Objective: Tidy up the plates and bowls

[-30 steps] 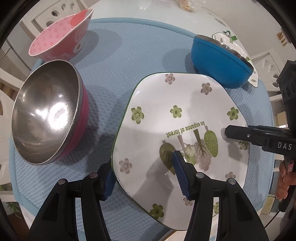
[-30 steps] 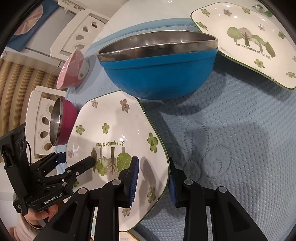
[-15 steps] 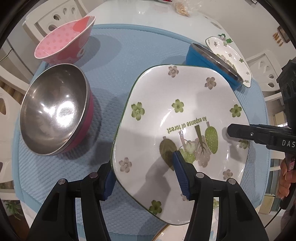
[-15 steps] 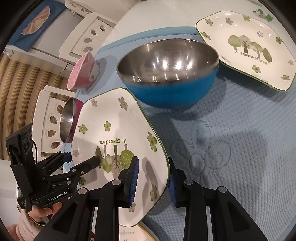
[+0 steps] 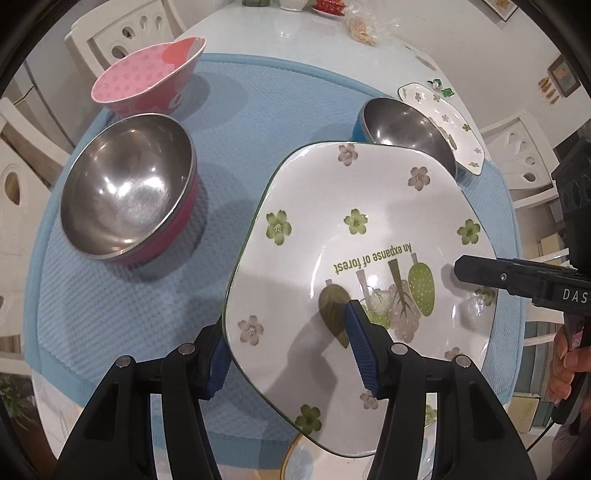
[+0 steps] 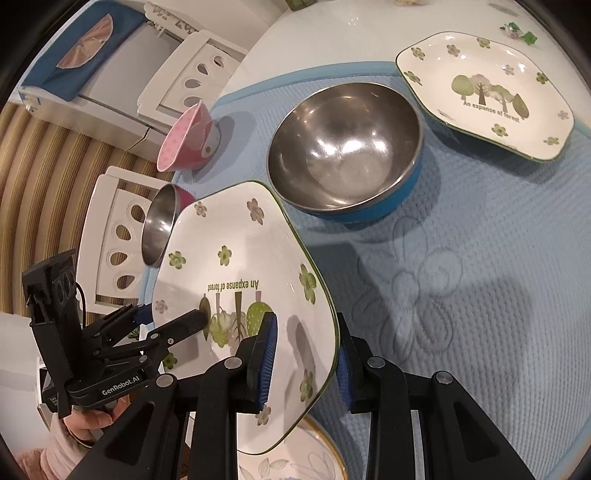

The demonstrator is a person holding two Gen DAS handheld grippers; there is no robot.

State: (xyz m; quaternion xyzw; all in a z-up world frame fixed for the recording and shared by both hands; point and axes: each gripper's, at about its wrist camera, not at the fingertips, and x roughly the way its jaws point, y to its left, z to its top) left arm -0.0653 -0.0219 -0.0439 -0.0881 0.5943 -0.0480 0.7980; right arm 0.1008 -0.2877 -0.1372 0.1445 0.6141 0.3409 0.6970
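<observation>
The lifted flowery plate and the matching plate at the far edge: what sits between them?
The blue bowl, steel inside, stands on the mat between the held plate and the far plate, clearest in the right wrist view.

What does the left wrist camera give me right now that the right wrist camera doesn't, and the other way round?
Only the left wrist view shows the inside of the red-walled steel bowl and the packaged food at the table's far edge. Only the right wrist view shows the whole second forest plate, the full blue steel bowl and most of a gold-rimmed plate under the held one. Both show the held forest plate, clamped by the left gripper and the right gripper on opposite edges, plus the pink bowl.
</observation>
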